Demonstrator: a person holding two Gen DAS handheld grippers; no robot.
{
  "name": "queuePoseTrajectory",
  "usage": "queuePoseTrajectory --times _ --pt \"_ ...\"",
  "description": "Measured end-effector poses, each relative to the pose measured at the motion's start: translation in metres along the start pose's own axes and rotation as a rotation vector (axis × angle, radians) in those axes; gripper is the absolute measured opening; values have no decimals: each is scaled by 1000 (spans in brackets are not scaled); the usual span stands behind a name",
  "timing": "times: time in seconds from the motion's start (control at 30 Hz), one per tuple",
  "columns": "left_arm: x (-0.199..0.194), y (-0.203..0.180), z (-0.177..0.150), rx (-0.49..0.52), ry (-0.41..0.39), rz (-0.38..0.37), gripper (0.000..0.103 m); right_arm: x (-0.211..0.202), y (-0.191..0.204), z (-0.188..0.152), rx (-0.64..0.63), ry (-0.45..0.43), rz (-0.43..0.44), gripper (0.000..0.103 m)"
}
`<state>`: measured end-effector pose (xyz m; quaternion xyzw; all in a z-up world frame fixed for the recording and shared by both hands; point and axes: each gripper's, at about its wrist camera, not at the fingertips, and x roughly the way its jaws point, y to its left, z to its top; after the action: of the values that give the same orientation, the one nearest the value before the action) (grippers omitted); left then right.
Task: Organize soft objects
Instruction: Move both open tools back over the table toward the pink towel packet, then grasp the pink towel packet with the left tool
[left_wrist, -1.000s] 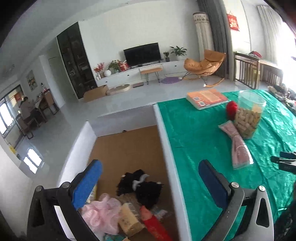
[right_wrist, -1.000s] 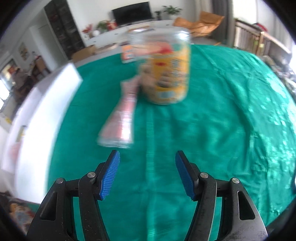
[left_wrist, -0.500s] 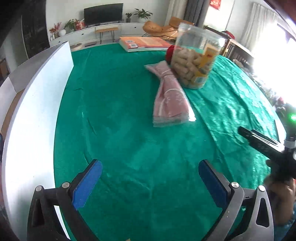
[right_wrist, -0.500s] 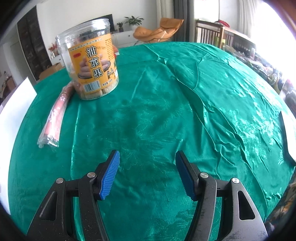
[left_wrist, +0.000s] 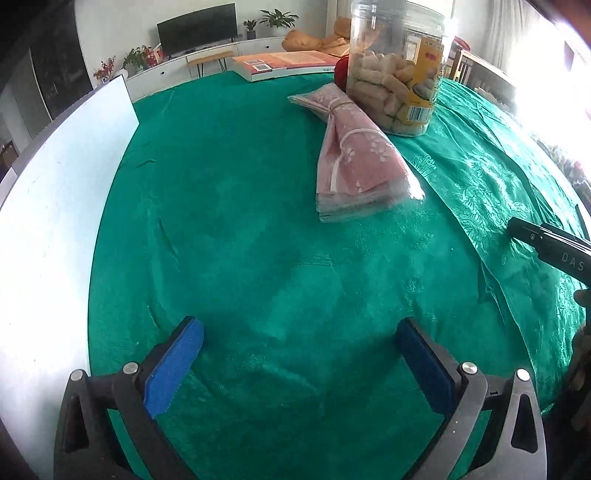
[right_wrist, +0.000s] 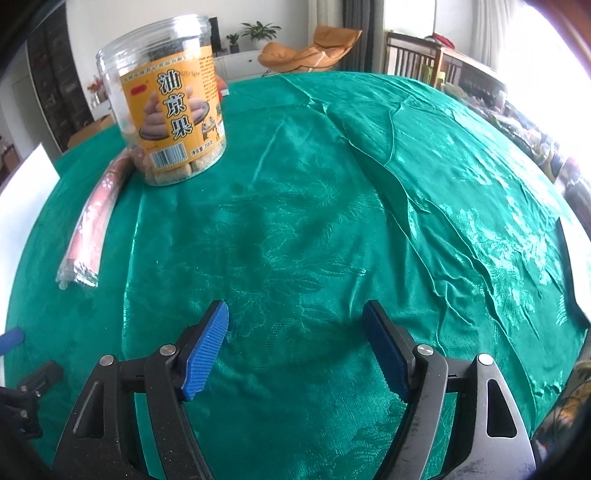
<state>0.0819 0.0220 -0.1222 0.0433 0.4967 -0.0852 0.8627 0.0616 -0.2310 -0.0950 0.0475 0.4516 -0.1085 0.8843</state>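
Lying flat: pink floral cloth pack (left_wrist: 354, 166), apparently plastic-wrapped, on glossy green tablecloth (left_wrist: 240, 229).

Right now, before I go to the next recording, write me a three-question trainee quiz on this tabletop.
1. True or false: the pink towel pack lies flat on the green tablecloth, beside the snack jar.
2. What is between the pads of the left hand-held gripper? A) the towel pack B) nothing C) the jar
3. Fill in: behind the jar lies a book and a ____ ball.

Key: 1 true; 2 B; 3 red. The right hand-held gripper is empty too; its jaws have just been opening.
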Motion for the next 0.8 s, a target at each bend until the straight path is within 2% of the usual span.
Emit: queuePoseTrajectory --times 0.07,0.1,0.13,0.2,0.33,0.43,0.57,0.67,0.7,0.73,0.77,0.8 --pt "0 2 7 -8 46 -25 103 0 -2 0 7 -2 7 79" --pt "-2 6 13 -29 38 -73 103 -1 -3 0 12 -4 11 79" --pt "-10 8 19 -59 2 -130 103 -1 -3 0 14 -5 12 79" --pt "-22 4 38 -80 -63 -161 103 -1 -3 -1 15 -6 12 79" --pt "-15 -17 96 -37 -81 -157 103 -1 -3 0 13 -7 16 81" --pt "18 -25 130 -15 -55 -90 103 -1 -3 1 17 -7 20 81" --pt "64 -32 142 27 38 6 103 -2 -7 2 32 -11 38 81" --pt "70 -22 129 17 31 -1 101 -2 -10 3 46 -14 52 81" --pt "67 -16 125 -4 10 -11 92 -2 -11 3 50 -15 54 81" --pt "62 -10 122 -17 -15 5 70 -1 -11 3 52 -16 56 81" --pt "58 -1 120 -37 -32 19 59 -1 -11 4 53 -16 56 81" --pt "55 8 119 -63 -31 21 52 -1 -11 4 53 -16 56 81"
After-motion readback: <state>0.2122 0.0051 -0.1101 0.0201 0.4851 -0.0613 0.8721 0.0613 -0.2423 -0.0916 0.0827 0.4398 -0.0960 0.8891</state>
